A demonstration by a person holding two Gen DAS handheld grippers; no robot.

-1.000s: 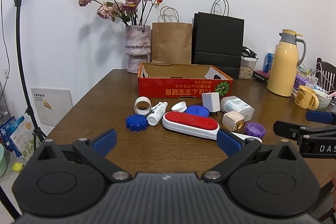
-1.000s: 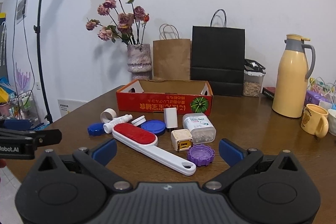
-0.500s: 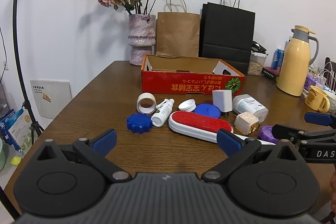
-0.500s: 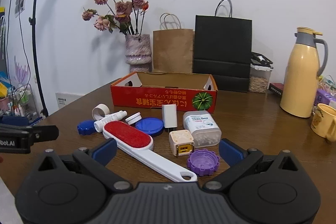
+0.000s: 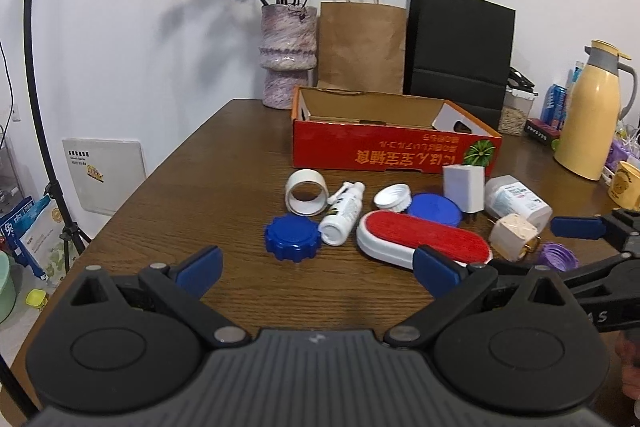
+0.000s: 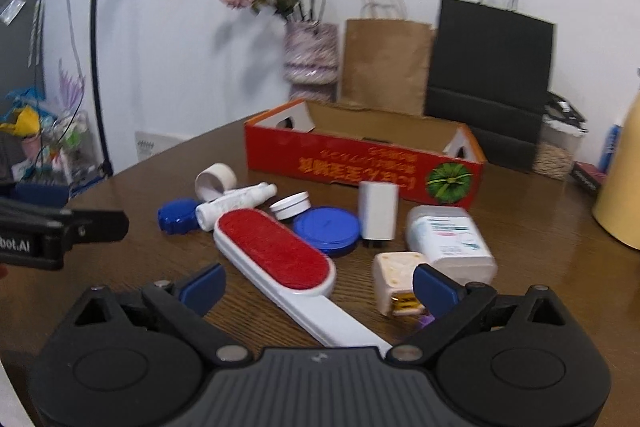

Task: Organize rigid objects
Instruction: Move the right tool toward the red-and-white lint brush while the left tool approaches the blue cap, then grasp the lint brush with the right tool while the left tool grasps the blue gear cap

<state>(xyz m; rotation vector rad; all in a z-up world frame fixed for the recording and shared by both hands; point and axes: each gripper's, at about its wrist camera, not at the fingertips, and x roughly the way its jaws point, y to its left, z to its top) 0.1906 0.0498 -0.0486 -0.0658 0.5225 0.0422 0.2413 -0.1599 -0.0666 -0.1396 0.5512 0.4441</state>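
A red cardboard box (image 5: 394,151) stands open on the wooden table (image 5: 224,163). In front of it lie a white tape ring (image 5: 306,191), a white spray bottle (image 5: 343,214), a blue ridged lid (image 5: 292,237), a white cap (image 5: 393,196), a flat blue lid (image 5: 436,209), a red-and-white lint brush (image 5: 420,239), a white charger (image 5: 464,187), a pill bottle (image 5: 518,201), a cream plug adapter (image 5: 513,237) and a purple cap (image 5: 558,257). My left gripper (image 5: 318,269) is open and empty before the blue ridged lid. My right gripper (image 6: 316,287) is open, low over the brush (image 6: 276,251).
A vase of dried roses (image 5: 288,63), a brown paper bag (image 5: 360,47) and a black bag (image 5: 460,51) stand behind the box. A yellow thermos (image 5: 588,115) and a mug (image 5: 626,179) stand at right. A light stand (image 5: 36,75) stands off the table's left edge.
Both grippers have moved forward and lower toward the objects. The right gripper has come down over the lint brush handle. Both stay open.
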